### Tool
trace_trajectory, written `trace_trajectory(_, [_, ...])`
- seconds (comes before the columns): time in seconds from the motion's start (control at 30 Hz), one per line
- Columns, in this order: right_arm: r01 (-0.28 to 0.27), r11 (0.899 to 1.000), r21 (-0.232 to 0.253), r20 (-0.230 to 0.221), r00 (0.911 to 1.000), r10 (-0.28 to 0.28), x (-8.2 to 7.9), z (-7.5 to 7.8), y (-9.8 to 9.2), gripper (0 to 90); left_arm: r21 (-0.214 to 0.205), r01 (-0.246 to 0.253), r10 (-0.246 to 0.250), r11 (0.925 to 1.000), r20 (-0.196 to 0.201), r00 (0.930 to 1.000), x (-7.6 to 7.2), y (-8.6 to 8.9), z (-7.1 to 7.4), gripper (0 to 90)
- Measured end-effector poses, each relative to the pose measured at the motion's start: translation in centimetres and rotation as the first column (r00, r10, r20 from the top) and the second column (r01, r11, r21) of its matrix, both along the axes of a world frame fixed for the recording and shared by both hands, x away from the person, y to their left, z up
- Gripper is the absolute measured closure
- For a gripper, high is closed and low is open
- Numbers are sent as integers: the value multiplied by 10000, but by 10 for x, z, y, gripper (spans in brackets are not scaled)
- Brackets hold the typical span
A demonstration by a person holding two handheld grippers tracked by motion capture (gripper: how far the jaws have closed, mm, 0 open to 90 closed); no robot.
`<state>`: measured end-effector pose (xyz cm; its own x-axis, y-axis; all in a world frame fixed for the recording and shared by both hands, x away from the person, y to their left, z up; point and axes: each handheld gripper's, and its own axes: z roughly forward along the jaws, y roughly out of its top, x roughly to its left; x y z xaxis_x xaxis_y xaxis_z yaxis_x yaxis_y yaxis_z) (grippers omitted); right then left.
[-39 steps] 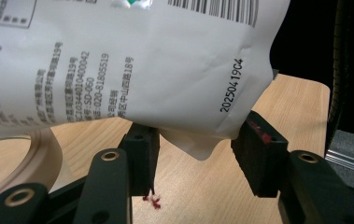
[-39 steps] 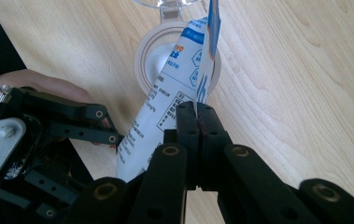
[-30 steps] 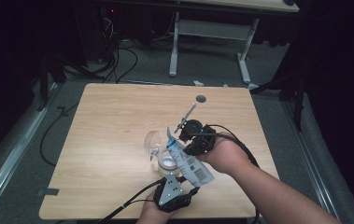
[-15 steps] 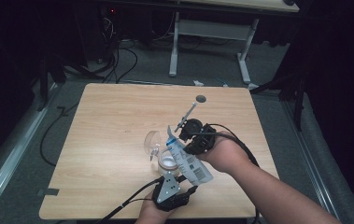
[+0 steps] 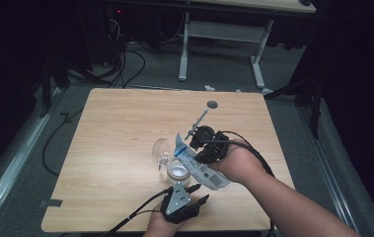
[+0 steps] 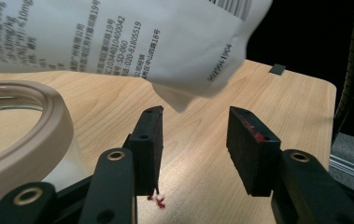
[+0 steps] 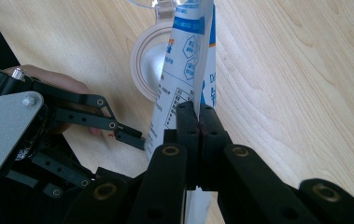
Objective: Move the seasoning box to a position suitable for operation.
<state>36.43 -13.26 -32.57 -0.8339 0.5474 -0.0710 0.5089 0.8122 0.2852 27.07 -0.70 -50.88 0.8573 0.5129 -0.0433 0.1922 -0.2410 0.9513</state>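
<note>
Right claw [image 7: 197, 112]: I hold it clamped on the white pouch [image 5: 199, 165], frame centre.
Left claw [image 6: 195, 140]: closing, nothing between, beside jar [image 5: 178, 173].

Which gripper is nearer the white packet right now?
Right. The right gripper is clamped on the white packet, tilting it over the jar. The left gripper sits just below the packet's corner, jaws apart, not touching.

From overhead one camera looks down on my tabletop [image 5: 125, 148]; two ride my claws up close, both seeing the pouch [image 6: 118, 42].
</note>
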Motion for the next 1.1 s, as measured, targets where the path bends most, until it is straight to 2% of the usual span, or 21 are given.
trace_trajectory(0.63, [73,9998,188,-70,10000,-72,0,-6,-3,898,-54,-59,59,10000,4,10000,0,10,1,544])
trace_trajectory(0.97, [87,9997,217,-110,9999,-85,0,-7,-2,898,-40,-177,177,9998,40,9998,-4,38,1,503])
trace_trajectory(1.1, [63,9997,239,-137,9999,-60,1,-8,-2,897,109,-230,230,9997,-1,9997,-4,51,0,490])
